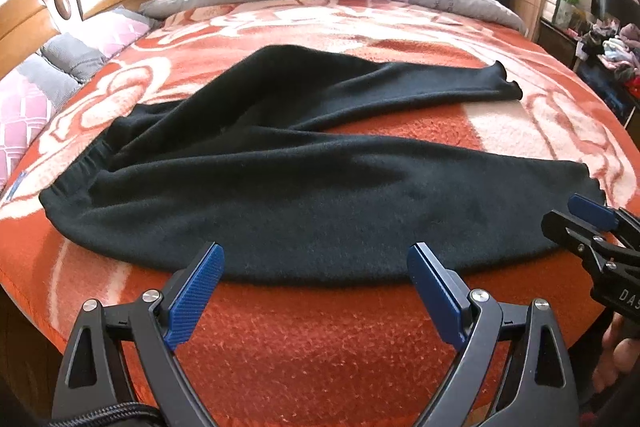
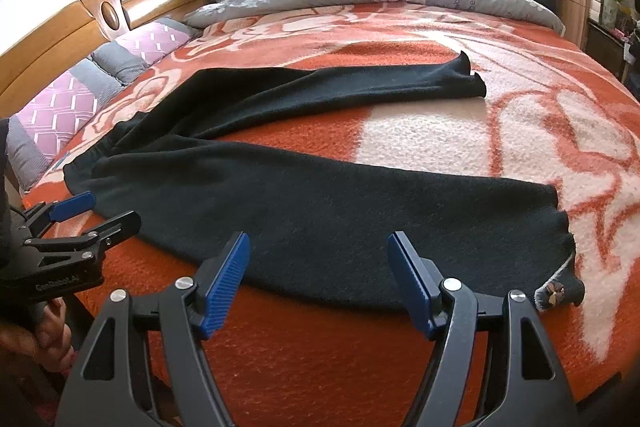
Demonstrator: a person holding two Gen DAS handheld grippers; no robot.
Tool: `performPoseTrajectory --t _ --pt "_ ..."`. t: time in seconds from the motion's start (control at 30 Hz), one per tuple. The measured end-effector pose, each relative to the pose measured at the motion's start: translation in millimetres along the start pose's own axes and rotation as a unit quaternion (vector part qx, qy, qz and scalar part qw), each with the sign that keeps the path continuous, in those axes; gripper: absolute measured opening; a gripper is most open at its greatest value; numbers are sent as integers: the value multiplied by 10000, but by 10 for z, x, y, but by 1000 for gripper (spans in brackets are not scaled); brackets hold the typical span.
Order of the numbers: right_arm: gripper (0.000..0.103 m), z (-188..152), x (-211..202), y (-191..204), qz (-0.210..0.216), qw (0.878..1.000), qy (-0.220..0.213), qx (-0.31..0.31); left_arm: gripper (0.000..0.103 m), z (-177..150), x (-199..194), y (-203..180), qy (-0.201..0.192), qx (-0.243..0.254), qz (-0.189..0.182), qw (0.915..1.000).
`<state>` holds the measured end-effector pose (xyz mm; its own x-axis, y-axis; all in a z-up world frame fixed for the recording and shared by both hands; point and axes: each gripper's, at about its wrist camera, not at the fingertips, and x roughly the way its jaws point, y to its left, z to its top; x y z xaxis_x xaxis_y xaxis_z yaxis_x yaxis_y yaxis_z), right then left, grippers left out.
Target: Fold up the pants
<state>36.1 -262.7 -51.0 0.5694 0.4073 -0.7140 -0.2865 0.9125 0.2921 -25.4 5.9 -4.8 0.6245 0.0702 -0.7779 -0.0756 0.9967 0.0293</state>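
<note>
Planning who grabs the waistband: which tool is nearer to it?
Left. The left tool sits open toward the waistband end; the right tool is open near the near leg's cuff.

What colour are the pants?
Plain black pants, lying on the orange blanket; clearest in the right wrist view.

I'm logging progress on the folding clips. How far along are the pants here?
Done: the black pants lie spread on the orange blanket, legs splayed apart, no fold made. In hand: nothing; the left gripper and right gripper are open at the near leg's edge. Left: every fold.
</note>
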Motion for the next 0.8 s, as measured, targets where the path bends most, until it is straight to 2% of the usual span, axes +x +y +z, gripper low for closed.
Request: performPoseTrajectory --t 0.2,0.3,0.8 --pt "72 -2 22 6 19 10000 3 0 93 1 24 11 40 -12 53 10000" --pt "72 -2 15 5 14 10000 -2 2 93 1 43 16 73 -13 200 9998" --pt "72 -8 50 19 53 10000 30 35 93 9 75 26 74 14 211 9997"
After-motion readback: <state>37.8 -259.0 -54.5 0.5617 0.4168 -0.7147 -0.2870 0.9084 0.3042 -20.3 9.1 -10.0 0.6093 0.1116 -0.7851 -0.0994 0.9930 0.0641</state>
